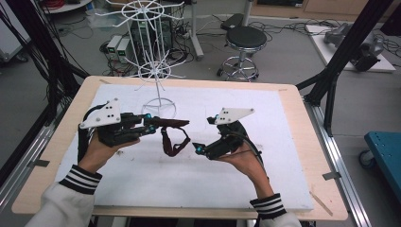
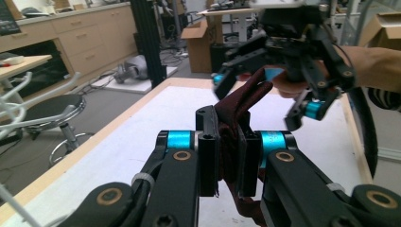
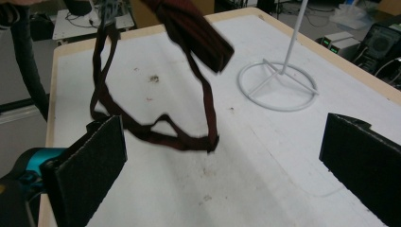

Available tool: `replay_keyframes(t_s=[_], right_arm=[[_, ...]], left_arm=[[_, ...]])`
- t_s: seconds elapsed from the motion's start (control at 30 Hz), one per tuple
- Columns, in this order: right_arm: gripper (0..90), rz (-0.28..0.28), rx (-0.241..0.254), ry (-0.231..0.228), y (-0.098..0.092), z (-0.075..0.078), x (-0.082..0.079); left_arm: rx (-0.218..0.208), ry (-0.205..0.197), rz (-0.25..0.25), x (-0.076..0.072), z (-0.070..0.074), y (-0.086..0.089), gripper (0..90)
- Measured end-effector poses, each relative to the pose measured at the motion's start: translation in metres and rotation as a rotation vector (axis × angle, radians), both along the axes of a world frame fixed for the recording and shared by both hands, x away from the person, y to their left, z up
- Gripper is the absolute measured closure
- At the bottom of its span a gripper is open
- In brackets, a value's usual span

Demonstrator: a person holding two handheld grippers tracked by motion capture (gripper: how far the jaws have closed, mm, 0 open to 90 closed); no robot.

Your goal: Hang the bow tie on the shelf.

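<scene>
Dark red strap [image 1: 171,137] is clamped in left gripper [image 1: 150,124], held above white tabletop [image 1: 236,189] so loop hangs free. Right gripper [image 1: 201,146] is spread open beside loop, likely for second grasp. Wire rack [image 1: 156,71] is stood behind.

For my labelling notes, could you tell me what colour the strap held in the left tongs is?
Dark maroon strap, clearest in the right gripper view.
</scene>
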State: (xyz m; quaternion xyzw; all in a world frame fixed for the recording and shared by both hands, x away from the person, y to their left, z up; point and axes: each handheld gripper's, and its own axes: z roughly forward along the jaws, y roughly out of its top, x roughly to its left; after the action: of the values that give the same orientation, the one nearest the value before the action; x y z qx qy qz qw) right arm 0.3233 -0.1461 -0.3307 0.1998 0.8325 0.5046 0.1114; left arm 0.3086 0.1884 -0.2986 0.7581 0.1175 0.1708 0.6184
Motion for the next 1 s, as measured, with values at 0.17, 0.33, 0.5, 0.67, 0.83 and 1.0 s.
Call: replay_keyframes(t_s=[0.17, 0.33, 0.5, 0.67, 0.83, 1.0], right_arm=[[0.7, -0.024, 0.032, -0.013, -0.014, -0.003, -0.009], [0.7, -0.059, 0.053, -0.036, -0.027, -0.008, -0.018], [0.7, -0.103, 0.089, -0.045, -0.045, -0.016, -0.026], [0.7, -0.149, 0.137, -0.046, -0.064, -0.024, -0.033], [0.7, -0.197, 0.186, -0.056, -0.080, -0.032, -0.039], [0.7, -0.242, 0.220, -0.072, -0.093, -0.040, -0.044]], left_arm=[[-0.022, -0.005, 0.019, 0.002, 0.007, 0.006, 82.5], [-0.031, -0.001, 0.025, 0.008, 0.013, 0.009, 82.5], [-0.062, 0.001, 0.033, 0.017, 0.019, 0.012, 82.5], [-0.072, 0.009, 0.055, 0.028, 0.022, 0.016, 82.5], [-0.091, 0.007, 0.069, 0.035, 0.028, 0.020, 82.5], [-0.094, 0.005, 0.084, 0.042, 0.034, 0.021, 82.5]])
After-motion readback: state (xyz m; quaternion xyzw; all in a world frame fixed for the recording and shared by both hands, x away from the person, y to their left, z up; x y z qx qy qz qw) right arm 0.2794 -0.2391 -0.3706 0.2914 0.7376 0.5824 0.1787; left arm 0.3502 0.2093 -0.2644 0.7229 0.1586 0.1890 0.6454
